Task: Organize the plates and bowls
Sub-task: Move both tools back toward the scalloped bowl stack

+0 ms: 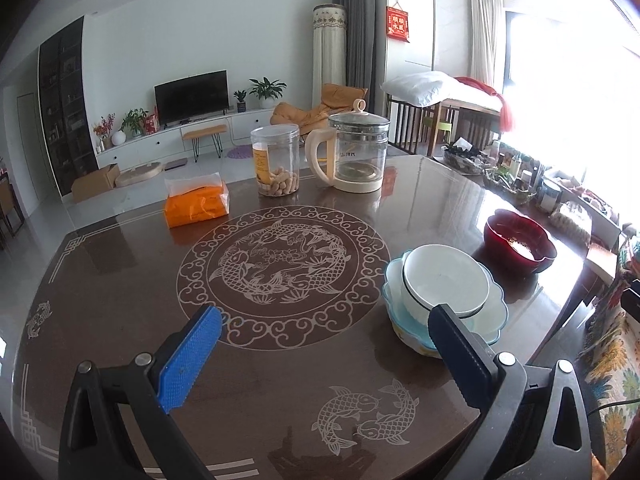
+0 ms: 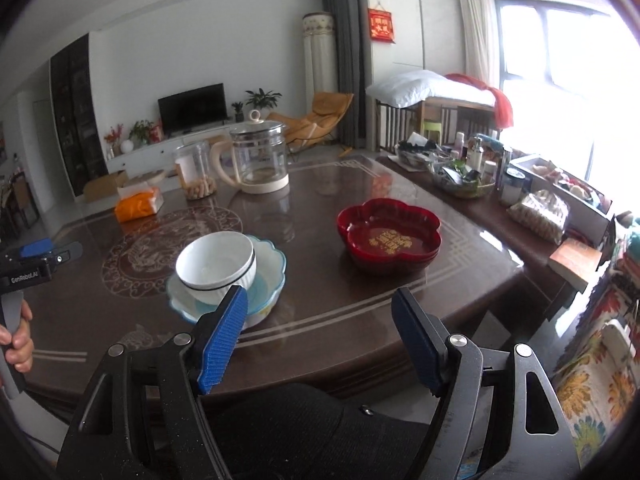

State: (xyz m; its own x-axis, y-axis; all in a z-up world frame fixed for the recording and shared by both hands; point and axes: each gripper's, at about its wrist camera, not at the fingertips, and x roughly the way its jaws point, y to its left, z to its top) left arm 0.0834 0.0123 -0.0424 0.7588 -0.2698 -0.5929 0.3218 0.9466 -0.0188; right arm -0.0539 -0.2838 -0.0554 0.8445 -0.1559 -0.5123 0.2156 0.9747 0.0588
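Observation:
A white bowl (image 1: 446, 278) sits tilted inside a pale blue scalloped bowl (image 1: 490, 318) on the brown table (image 1: 280, 360). The pair also shows in the right wrist view, white bowl (image 2: 216, 260) in blue bowl (image 2: 272, 268). A dark red flower-shaped dish (image 1: 518, 244) stands to their right, and it shows in the right wrist view (image 2: 390, 236). My left gripper (image 1: 326, 320) is open and empty, its right finger just in front of the stacked bowls. My right gripper (image 2: 320, 306) is open and empty, above the table's near edge, between the bowls and the red dish.
At the table's far side stand a glass kettle (image 1: 358, 152), a clear jar of peanuts (image 1: 276, 160) and an orange tissue pack (image 1: 198, 202). A cluttered side counter (image 2: 520, 196) runs along the right. The left gripper's body (image 2: 28, 268) shows at the left.

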